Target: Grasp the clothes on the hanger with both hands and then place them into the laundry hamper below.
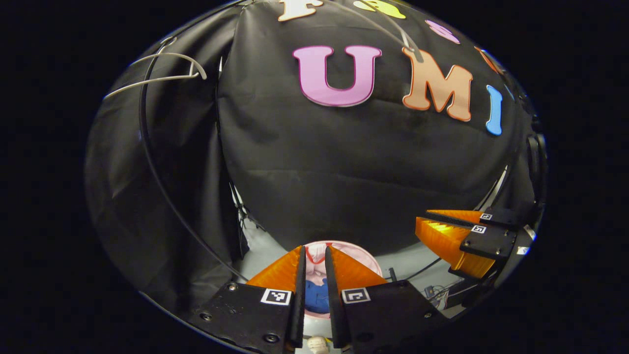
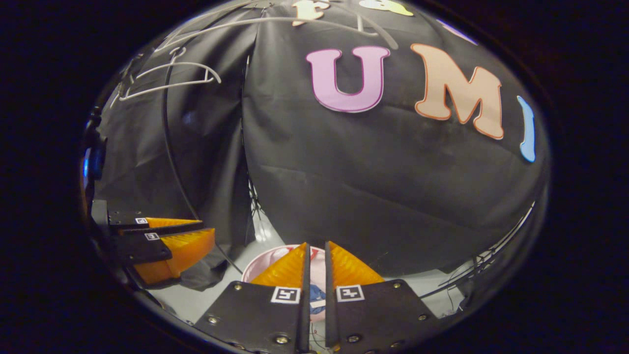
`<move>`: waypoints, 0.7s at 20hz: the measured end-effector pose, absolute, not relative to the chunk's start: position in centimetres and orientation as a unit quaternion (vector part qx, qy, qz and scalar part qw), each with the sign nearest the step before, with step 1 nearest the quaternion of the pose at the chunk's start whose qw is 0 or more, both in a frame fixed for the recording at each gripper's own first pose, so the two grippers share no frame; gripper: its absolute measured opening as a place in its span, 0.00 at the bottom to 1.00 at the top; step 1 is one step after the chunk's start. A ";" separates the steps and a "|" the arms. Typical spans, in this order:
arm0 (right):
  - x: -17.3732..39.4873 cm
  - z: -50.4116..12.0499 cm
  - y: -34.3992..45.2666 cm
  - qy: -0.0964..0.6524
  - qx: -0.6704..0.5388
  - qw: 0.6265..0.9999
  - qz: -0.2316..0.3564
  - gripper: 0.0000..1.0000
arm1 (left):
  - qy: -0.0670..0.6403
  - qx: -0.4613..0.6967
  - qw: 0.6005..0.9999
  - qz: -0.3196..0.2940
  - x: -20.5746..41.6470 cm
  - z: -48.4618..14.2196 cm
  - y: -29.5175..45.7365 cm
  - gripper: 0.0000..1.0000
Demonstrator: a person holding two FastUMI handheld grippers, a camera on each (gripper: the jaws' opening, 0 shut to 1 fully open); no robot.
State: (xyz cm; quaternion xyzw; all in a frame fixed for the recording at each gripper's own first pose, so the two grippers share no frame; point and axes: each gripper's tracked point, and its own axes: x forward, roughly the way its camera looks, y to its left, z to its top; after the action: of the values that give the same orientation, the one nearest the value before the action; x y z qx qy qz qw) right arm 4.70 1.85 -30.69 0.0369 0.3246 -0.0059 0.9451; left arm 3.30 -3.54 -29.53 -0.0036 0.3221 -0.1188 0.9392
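Orange fingers: the left gripper (image 1: 315,265) has its ribbed orange wedges drawn close, a narrow slit between them and nothing pinched there; released of any cloth, nearly clenched.
Right gripper: (image 2: 315,263) stands the same way in the right gripper view, fingers almost together with a thin gap and nothing between them.
Side by side: in the left gripper view the right gripper sits low at the right edge; in the right gripper view the left gripper sits low at the left edge. Both point toward the black wall and slightly down, which suits two hands working over one hamper.
Laundry hamper: a pale pink round hamper (image 1: 366,258) stands on the light floor (image 1: 263,248) just ahead of and below both grippers, against the foot of the wall.
Clothes: pink and blue clothes (image 1: 314,295) lie inside the hamper, seen through the slit of the left gripper; in the right gripper view a blue patch shows in the same place.
Hanger: a white wire hanger (image 1: 162,73) hangs high at the left on a thin rail, bare, well apart from both grippers.
Cable: a thin dark cable (image 1: 162,187) runs down the wall's fold to the floor.
Judgement: with the hanger bare, the clothes in the hamper and both grippers free, the placing looks done.
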 end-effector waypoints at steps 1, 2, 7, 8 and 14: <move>5.0 -29.7 1.6 0.314 0.037 0.949 -0.008 0.13 | 0.311 -0.007 0.943 -0.121 3.6 -28.6 -3.8 0.25; 5.3 -28.7 1.3 0.304 0.039 0.952 -0.010 0.13 | 0.301 -0.008 0.946 -0.122 3.8 -27.7 -4.0 0.23; 6.6 -23.7 0.1 0.250 0.042 0.967 -0.020 0.12 | 0.246 -0.011 0.960 -0.132 4.7 -22.1 -5.2 0.23; 6.8 -22.7 -0.1 0.240 0.042 0.970 -0.022 0.12 | 0.234 -0.014 0.963 -0.133 4.7 -20.8 -5.5 0.23; 7.5 -15.9 -1.6 0.169 0.042 0.984 -0.036 0.12 | 0.158 -0.027 0.978 -0.136 5.7 -13.4 -6.5 0.23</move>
State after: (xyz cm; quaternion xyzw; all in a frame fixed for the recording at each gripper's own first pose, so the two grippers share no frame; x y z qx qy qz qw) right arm 7.45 -1.57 -15.93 0.0420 0.1691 -0.0357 0.9841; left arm 5.70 -6.49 -13.38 -0.0270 0.1584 -0.1361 0.9776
